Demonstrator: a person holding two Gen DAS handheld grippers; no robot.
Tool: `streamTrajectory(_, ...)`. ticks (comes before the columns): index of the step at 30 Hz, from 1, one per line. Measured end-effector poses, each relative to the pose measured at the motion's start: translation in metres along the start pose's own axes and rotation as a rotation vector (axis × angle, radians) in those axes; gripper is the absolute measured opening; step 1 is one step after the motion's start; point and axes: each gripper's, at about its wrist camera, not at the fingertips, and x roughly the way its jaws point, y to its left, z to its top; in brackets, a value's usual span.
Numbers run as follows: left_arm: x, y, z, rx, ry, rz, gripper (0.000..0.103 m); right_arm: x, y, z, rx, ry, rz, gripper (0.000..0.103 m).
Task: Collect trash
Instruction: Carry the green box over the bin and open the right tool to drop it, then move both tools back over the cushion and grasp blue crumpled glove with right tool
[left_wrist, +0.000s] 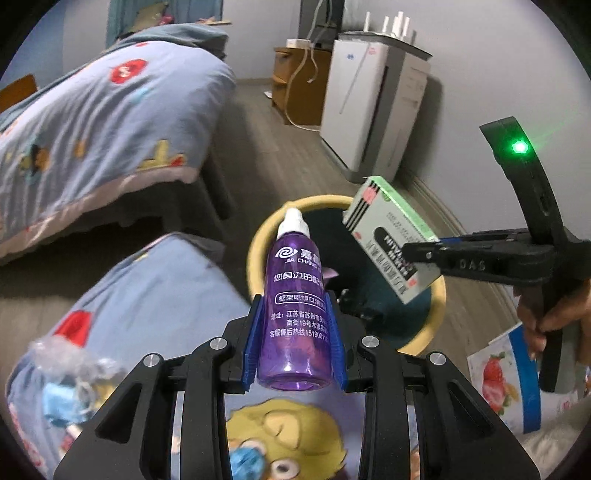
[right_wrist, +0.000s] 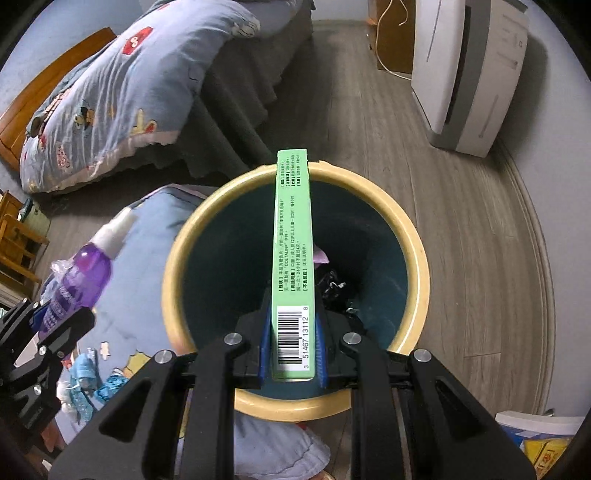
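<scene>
Left wrist view shows the left gripper (left_wrist: 295, 328) pinching a purple bottle (left_wrist: 295, 306) between its blue pads, the white nozzle pointing away from the camera toward the near rim of a round bin (left_wrist: 258, 236). The bottle is tilted forward and reaches over the edge of a blue cartoon-print quilt (left_wrist: 147, 295) toward the bin. On that quilt, lower left, lie crumpled clear plastic (left_wrist: 70, 350) and a blue face mask (left_wrist: 59, 402). To the right, the right gripper (left_wrist: 417, 251) comes in from the side, held by a person's hand (left_wrist: 546, 317), and it clamps a green and white box (left_wrist: 391, 236) above the far side of the bin. A strawberry-print carton (left_wrist: 506, 373) lies on the floor beside that hand.

Right wrist view looks steeply down into the bin (right_wrist: 417, 258), which has a cream rim and a dark teal inside. The right gripper (right_wrist: 293, 347) is squeezed on the box (right_wrist: 293, 236) near its barcode end; the box stands on its narrow edge, its green side up, spanning the mouth of the bin from front to back. Inside the bin lie a black crumpled wrapper (right_wrist: 334, 284) and a bit of pale purple paper (right_wrist: 320, 255). At left, the left gripper (right_wrist: 55, 325) holds the bottle (right_wrist: 81, 273) over the quilt (right_wrist: 147, 236). A white appliance (right_wrist: 469, 74) stands on the wood floor (right_wrist: 369, 122) by the wall.
</scene>
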Motion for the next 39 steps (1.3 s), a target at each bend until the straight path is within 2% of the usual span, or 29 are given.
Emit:
streamTrajectory(8, 0.025, -0.014, 0.012, 0.0, -0.012, -0.058, 0.036, 0.004, -0.013, -0.001, -0.014, 0.005, -0.033, 0.021)
streamTrajectory(10, 0.028, -0.017, 0.012, -0.001, -0.007, -0.062, 0.042, 0.001, -0.016, 0.0, -0.009, -0.004, -0.037, 0.037)
streamTrajectory(14, 0.024, -0.015, 0.007, 0.009, 0.0, -0.032, 0.047, -0.005, -0.015, 0.002, -0.005, -0.017, -0.037, 0.043)
streamTrajectory(16, 0.016, -0.012, 0.004, 0.009, -0.005, -0.018, 0.053, -0.009, -0.01, 0.002, -0.017, -0.028, -0.033, 0.056)
streamTrajectory(17, 0.01, -0.009, 0.002, 0.01, -0.01, -0.005, 0.058, -0.012, -0.007, 0.002, -0.027, -0.034, -0.033, 0.059)
streamTrajectory(20, -0.009, -0.002, -0.002, 0.021, -0.025, 0.037, 0.067, -0.024, 0.003, 0.001, -0.045, -0.057, -0.032, 0.07)
streamTrajectory(22, -0.022, 0.004, -0.005, 0.026, -0.034, 0.064, 0.073, -0.034, 0.011, -0.001, -0.042, -0.07, -0.018, 0.082)
streamTrajectory(23, -0.031, 0.008, -0.008, 0.027, -0.042, 0.085, 0.077, -0.039, 0.016, -0.002, -0.045, -0.079, -0.014, 0.083)
streamTrajectory(25, -0.047, 0.015, -0.013, 0.017, -0.053, 0.111, 0.08, -0.048, 0.027, -0.004, -0.053, -0.094, -0.008, 0.092)
streamTrajectory(29, -0.085, 0.033, -0.025, -0.045, -0.091, 0.16, 0.089, -0.063, 0.057, -0.013, -0.086, -0.109, 0.006, 0.096)
streamTrajectory(35, -0.144, 0.065, -0.05, -0.135, -0.149, 0.229, 0.092, -0.078, 0.104, -0.033, -0.142, -0.12, 0.02, 0.097)
streamTrajectory(39, -0.175, 0.085, -0.069, -0.176, -0.159, 0.283, 0.092, -0.078, 0.122, -0.046, -0.119, -0.097, 0.046, 0.097)
